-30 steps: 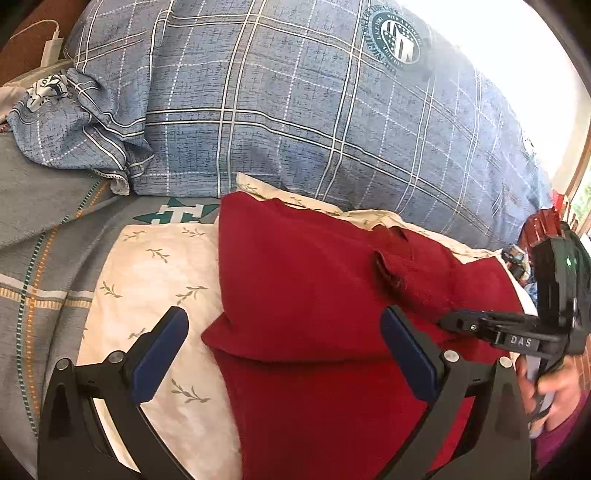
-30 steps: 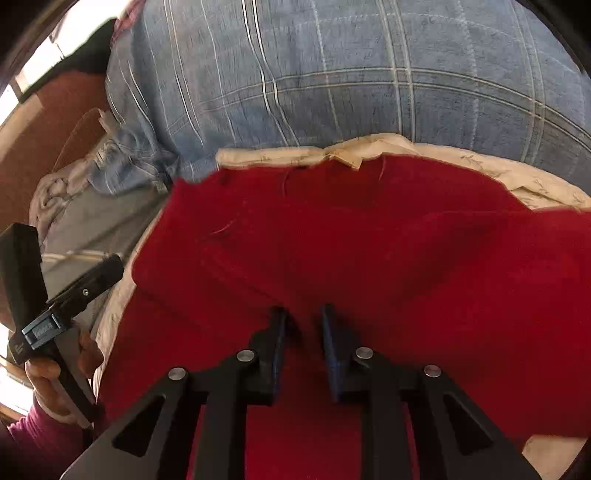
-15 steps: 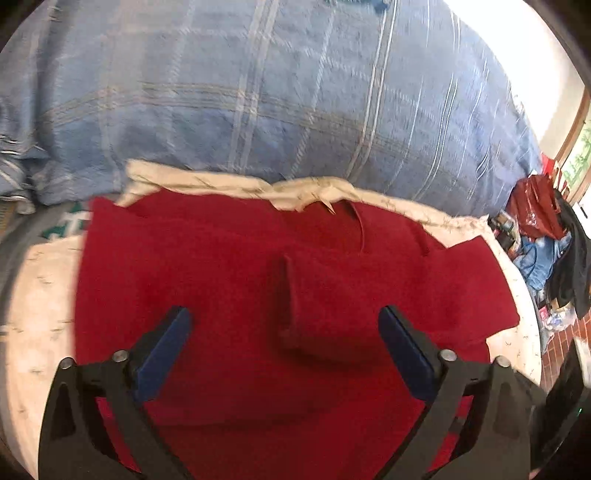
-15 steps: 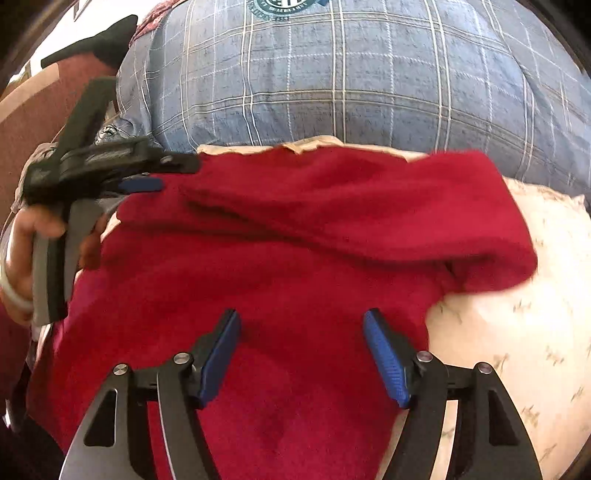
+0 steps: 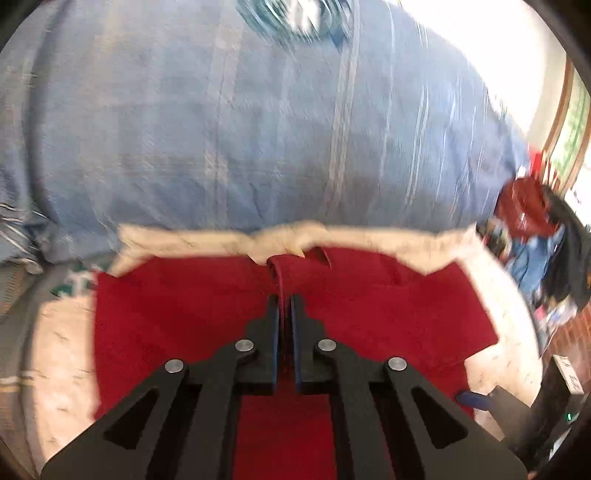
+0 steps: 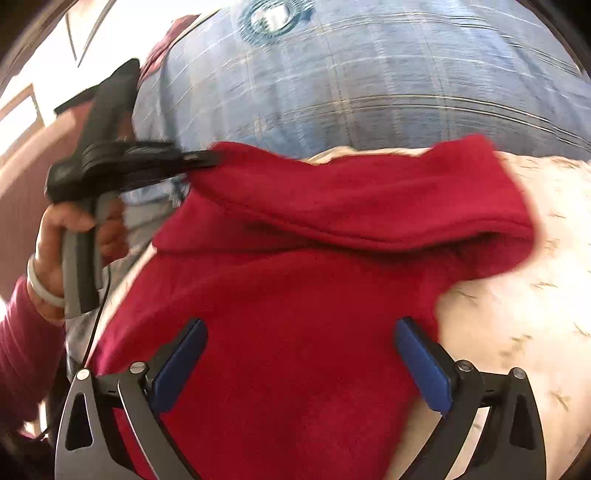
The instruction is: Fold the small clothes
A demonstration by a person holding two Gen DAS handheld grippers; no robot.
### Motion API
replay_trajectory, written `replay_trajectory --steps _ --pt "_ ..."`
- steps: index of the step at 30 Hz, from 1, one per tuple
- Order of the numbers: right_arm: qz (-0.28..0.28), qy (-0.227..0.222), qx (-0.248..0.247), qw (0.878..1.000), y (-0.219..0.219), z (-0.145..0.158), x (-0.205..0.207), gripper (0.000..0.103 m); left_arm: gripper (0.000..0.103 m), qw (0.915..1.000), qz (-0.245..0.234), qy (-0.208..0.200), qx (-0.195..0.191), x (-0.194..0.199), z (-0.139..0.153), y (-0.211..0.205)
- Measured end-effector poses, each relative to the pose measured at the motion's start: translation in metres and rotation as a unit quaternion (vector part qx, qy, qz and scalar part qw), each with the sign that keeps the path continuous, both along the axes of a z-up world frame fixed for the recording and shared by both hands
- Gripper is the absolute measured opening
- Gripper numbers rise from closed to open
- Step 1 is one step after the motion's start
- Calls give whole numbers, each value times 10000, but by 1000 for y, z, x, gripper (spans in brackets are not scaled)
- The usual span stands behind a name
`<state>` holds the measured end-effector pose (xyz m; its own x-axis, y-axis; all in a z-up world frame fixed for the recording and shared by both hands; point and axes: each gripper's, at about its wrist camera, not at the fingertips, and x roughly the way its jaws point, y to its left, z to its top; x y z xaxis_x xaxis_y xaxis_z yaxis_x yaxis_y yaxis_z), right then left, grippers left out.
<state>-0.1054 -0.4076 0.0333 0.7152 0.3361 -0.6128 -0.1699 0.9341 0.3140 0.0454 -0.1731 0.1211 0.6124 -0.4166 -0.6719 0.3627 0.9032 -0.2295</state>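
Note:
A red fleece garment [image 5: 369, 314] lies on a cream leaf-print cloth [image 5: 59, 350]. My left gripper [image 5: 284, 306] is shut on a raised fold of the red garment near its middle. In the right wrist view the left gripper [image 6: 207, 158] pinches the garment's far left edge and lifts it, so the top layer [image 6: 351, 199] folds over. My right gripper [image 6: 299, 354] is open, its blue pads [image 6: 421, 362] apart over the near part of the garment [image 6: 295, 314], holding nothing.
A large blue plaid pillow [image 5: 258, 129] with a round logo [image 6: 273, 20] lies behind the garment. Cluttered bags and clothes [image 5: 535, 236] sit at the far right. The cream cloth [image 6: 524, 295] extends to the right.
My left gripper has shut on a fold of the red garment and lifted it. My right gripper, shut on the garment a second ago, has opened and stays open.

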Motion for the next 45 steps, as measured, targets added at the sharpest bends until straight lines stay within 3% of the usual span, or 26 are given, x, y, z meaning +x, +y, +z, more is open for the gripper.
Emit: replay_trajectory --steps 3,6,9,13,15,16,17,18,21,23,25,30,33,37,40,42,45 --pt "-355 -202 -362 9985 -12 10 -9 100 3 9988 460 -126 128 -1 3 38" --pt "-689 -213 -596 9956 -27 18 -4 100 3 9980 570 221 181 4 -22 58" --pt "-1222 -48 -360 9918 -47 25 17 98 3 9958 728 446 334 7 -47 62" --pt "-1671 135 303 9854 -75 27 38 95 3 9948 829 548 210 7 -57 67" --pt "-1762 344 318 9832 -79 24 59 84 3 9950 805 529 252 7 -56 65" --pt "-1747 377 300 9834 -79 21 64 67 3 9951 793 517 290 7 -55 63" --pt "-1681 446 254 9844 -78 17 75 38 3 9951 784 509 314 9 -56 63" --pt "-1657 554 179 9845 -79 13 77 24 3 9952 773 504 331 9 -57 62" --pt "-1627 796 -28 9834 -77 -5 77 23 10 9952 785 502 308 6 -61 66" --pt "-1658 731 -327 9829 -75 -5 68 23 46 9941 883 493 379 4 -65 69" --pt "-1724 724 -542 9809 -73 -1 60 25 57 9936 942 501 360 3 -66 73" --pt "-1875 263 -862 9781 -67 36 59 29 59 9911 1231 253 450 -1 -54 76" --pt "-1822 123 -1005 9780 -58 48 79 29 62 9894 1395 59 406 -1 -45 74" --pt "-1605 412 -796 9830 -50 35 118 25 67 9888 1354 115 618 8 -53 61" --pt "-1844 745 -956 9754 -61 12 142 23 67 9868 1371 271 820 18 -68 57" --pt "-2017 775 -1077 9704 -72 -2 152 22 74 9859 1388 319 878 22 -76 57" --pt "-2019 702 -954 9722 -79 -5 155 22 82 9847 1480 355 849 26 -80 60"
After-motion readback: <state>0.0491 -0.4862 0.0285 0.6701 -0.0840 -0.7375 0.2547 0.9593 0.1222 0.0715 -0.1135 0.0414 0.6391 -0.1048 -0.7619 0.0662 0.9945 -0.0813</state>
